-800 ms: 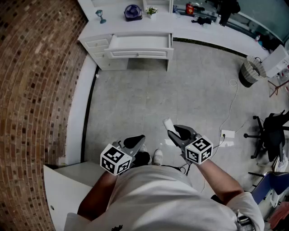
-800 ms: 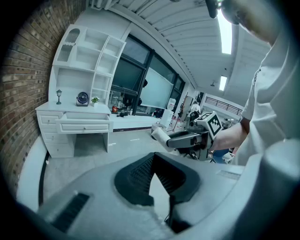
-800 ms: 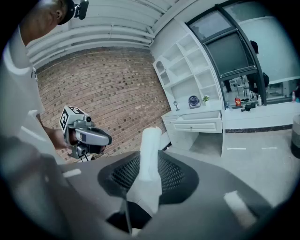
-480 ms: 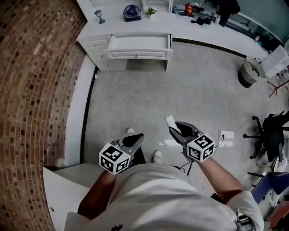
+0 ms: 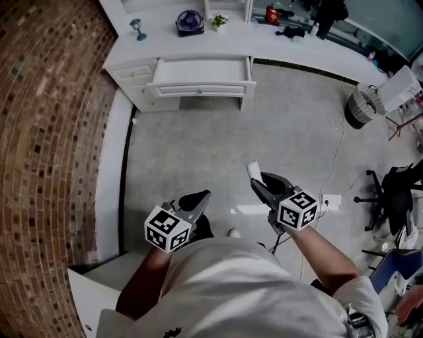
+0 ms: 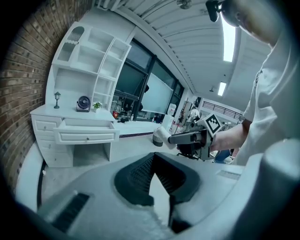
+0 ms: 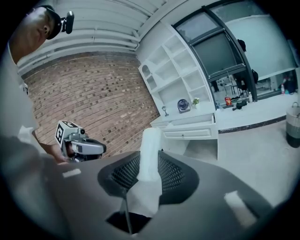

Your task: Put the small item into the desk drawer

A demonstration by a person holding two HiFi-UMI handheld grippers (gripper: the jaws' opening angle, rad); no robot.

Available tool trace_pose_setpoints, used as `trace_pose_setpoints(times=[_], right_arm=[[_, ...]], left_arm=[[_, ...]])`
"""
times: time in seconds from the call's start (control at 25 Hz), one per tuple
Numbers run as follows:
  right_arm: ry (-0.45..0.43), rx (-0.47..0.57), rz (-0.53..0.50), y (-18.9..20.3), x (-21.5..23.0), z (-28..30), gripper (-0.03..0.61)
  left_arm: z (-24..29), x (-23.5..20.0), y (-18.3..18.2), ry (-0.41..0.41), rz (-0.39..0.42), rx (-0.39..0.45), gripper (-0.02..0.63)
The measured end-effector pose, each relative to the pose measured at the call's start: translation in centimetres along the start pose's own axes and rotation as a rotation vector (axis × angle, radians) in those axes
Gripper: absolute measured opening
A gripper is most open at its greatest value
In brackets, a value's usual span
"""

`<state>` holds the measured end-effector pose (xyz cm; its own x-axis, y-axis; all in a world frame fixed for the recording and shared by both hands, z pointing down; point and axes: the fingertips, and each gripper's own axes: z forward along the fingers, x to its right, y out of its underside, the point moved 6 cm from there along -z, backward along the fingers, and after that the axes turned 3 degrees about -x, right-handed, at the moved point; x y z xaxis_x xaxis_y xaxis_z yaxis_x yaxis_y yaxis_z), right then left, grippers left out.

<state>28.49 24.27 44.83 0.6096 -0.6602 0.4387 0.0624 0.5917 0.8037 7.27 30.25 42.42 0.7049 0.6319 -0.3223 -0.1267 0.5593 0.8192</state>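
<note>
While the head view only shows the right claw (image 5: 255,182) from above, well back across the floor from the white table (image 5: 198,45), the right gripper view looks straight down its jaws. They are clamped on the small white item (image 7: 151,140), the ribbed black pads pressing on it from both sides.

The item stands upright in that grip and reaches up past the jaw tips. It is plain white. The upper part is narrow and rounded like a roll or tube, and the lower part between the pads is wider and crumpled. What it is made of I cannot tell. In the head view only its top end shows, a pale stub pointing toward the table.

The left claw (image 5: 201,196) also hangs well short of the table. The left gripper view shows its jaws drawn together at the tips, with nothing between them and bare floor showing through the gap lower down. That view also catches the right claw from the side, the white item sticking out ahead of it.

The drawer (image 5: 201,70) is pulled out from the table's front. From above its inside looks white, and I cannot tell whether anything lies in it. On the table's top stand a small dark fan (image 5: 190,20), a potted plant (image 5: 217,20) and a little lamp figure (image 5: 137,28).
</note>
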Motion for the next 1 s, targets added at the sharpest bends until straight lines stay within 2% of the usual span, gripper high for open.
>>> trace_pose_setpoints(times=[0.24, 0.52, 0.68, 1.0], right_arm=[[0.056, -0.002, 0.019, -4.5, 0.3, 7.5, 0.132], [0.13, -0.001, 0.024, -9.0, 1.4, 15.3, 0.132], [0.163, 0.02, 0.059, -11.0, 2.7, 18.6, 0.132], [0.187, 0.02, 0.108, -14.5, 6.5, 23.8, 0.132]], left_arm=[[-1.2, -8.2, -3.2, 0.062, 0.022, -0.002, 0.005], [-2.7, -15.8, -5.6, 0.082, 0.136, -0.016, 0.005], [-3.4, -19.2, -6.5, 0.103, 0.089, 0.017, 0.005], [-4.0, -23.7, -8.3, 0.072, 0.091, 0.039, 0.005]])
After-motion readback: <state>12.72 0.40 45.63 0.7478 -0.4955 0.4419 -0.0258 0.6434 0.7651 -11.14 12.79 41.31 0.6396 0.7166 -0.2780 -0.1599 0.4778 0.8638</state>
